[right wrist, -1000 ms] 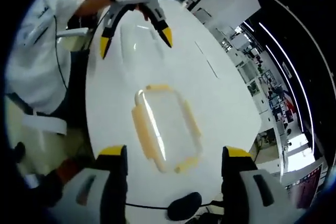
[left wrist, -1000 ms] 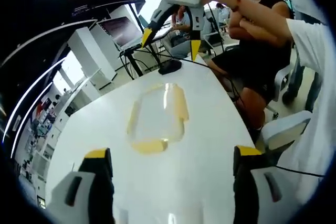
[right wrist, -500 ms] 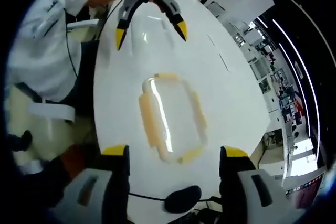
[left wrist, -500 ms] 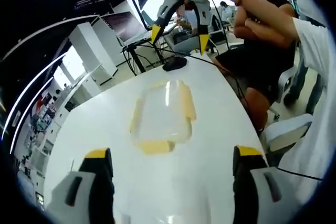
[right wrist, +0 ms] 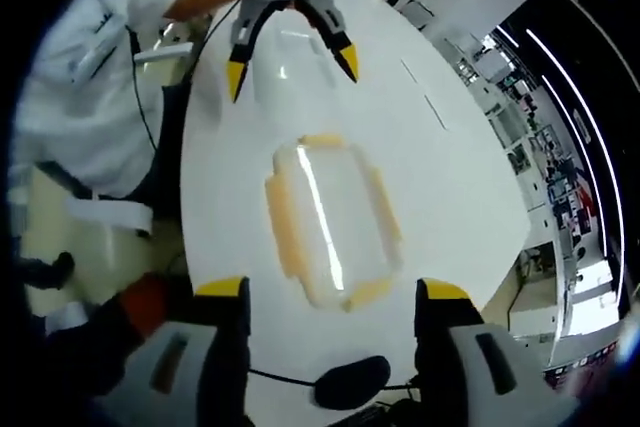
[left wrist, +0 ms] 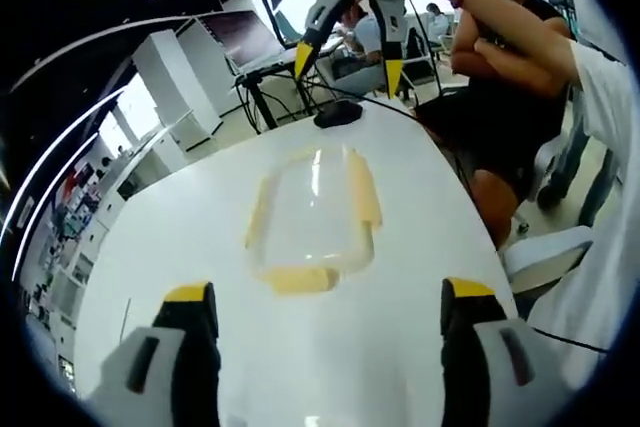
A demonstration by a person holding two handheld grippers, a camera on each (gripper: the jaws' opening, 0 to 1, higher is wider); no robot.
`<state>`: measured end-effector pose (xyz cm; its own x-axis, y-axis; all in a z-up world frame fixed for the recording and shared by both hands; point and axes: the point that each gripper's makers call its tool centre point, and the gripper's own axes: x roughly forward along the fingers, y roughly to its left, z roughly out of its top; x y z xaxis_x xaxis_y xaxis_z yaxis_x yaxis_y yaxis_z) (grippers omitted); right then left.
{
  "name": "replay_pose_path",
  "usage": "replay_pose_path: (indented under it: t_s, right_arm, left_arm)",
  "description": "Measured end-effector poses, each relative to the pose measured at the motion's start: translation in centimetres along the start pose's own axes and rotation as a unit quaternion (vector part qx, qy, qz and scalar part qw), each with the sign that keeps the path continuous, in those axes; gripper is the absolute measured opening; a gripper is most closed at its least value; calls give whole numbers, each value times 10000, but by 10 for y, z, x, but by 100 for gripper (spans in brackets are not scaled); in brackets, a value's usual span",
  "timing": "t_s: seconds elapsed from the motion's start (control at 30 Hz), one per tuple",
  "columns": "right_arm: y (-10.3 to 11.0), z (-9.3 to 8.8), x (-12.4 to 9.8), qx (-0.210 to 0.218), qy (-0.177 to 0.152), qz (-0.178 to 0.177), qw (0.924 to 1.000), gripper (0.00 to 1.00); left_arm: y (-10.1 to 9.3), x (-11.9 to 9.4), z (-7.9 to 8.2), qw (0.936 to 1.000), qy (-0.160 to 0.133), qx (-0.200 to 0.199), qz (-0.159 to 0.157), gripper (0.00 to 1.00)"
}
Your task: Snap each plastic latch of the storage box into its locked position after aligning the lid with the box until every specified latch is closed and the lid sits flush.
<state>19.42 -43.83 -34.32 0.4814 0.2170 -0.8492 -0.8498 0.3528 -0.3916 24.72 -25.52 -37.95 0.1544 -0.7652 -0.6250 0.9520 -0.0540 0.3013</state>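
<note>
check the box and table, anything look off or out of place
Nothing stands out. The clear storage box sits flat on the white table, its yellow latches intact, no spill. Both grippers hover open, apart from it.

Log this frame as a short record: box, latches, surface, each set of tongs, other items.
box: clear storage box with lid on, lying on the white table
latches: yellow latches on its sides; locked or not cannot be told
left tongs: left tongs open, above the table beyond the box, apart from it
right tongs: right tongs open, raised over the far table edge
other: black mouse near the table edge
</note>
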Motion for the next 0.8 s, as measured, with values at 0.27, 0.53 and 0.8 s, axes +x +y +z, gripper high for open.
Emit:
replay_pose_path:
  t_s: [0.27,0.53,0.8]
  right_arm:
    - [-15,-6,3,64,5,-58,10000,65]
    - [-20,-11,11,102,38,19,9999,64]
    - [-20,-16,20,167,62,128,9998,63]
  left_arm:
    - [7,4,2,10000,12,-65,22,90]
    - [10,13,0,9999,64,-62,-53,89]
    - [13,17,-5,9998,106,-152,-88,87]
